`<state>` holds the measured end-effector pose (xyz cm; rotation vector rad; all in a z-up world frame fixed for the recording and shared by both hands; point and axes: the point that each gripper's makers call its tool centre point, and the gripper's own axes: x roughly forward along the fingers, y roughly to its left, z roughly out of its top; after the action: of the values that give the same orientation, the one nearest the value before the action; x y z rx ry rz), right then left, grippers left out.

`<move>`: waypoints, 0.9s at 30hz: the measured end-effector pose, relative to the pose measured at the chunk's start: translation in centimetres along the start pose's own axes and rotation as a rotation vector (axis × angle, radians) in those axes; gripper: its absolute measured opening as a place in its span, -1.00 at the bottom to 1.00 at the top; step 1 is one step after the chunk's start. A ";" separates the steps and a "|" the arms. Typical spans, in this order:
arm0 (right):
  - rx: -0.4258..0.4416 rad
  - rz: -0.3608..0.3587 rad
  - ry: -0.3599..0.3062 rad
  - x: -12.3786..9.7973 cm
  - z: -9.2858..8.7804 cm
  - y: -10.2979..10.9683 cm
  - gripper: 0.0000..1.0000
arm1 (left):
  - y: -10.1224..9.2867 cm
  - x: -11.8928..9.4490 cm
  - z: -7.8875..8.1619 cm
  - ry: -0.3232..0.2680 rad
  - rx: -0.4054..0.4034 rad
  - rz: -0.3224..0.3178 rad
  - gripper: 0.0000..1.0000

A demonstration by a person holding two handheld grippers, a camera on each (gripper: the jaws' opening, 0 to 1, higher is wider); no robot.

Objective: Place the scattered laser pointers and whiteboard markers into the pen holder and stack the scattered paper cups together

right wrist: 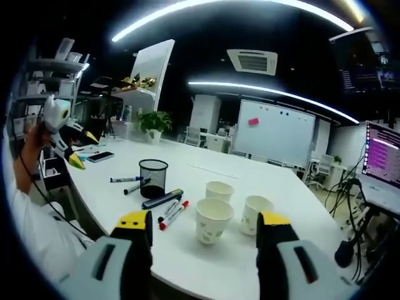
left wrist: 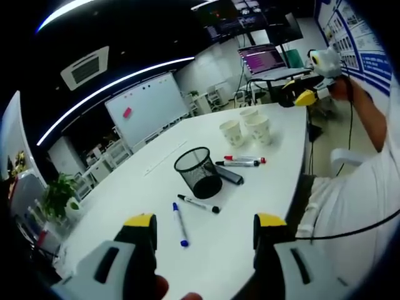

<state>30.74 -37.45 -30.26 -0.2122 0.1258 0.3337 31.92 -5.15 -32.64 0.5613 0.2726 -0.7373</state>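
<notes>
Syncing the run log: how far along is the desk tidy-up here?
Nothing looks done. The mesh pen holder looks empty; the blue marker, black marker, two red-capped markers and a dark laser pointer lie on the white table. Three paper cups stand apart, unstacked. Nothing in hand: left gripper and right gripper are both open. All placing and stacking remains.

Open-plan office — white meeting table [right wrist: 250, 262], rolling whiteboard [right wrist: 275, 132], ceiling air vent [right wrist: 253, 61], laptop screen [left wrist: 262, 59], strip lighting
</notes>
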 end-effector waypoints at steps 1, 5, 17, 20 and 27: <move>-0.009 -0.012 -0.007 0.0 0.2 -0.2 0.35 | 0.0 0.0 0.0 0.001 0.000 0.000 0.26; -0.028 -0.027 -0.036 -0.2 0.9 -0.5 0.35 | -0.1 0.0 -0.1 0.004 0.003 -0.005 0.26; -0.026 -0.036 -0.131 0.7 2.0 -0.9 0.47 | -0.2 0.2 -0.1 0.004 0.005 -0.009 0.26; -0.018 -0.042 -0.138 0.8 2.1 -1.1 0.47 | -0.2 0.2 0.0 0.004 0.004 -0.008 0.26; -0.008 -0.050 -0.180 1.1 2.2 -1.7 0.53 | -0.2 0.4 0.0 0.007 0.004 -0.008 0.26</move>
<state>32.52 -38.16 -28.01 -0.1922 -0.0580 0.3024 32.02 -5.46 -32.90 0.5673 0.2797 -0.7435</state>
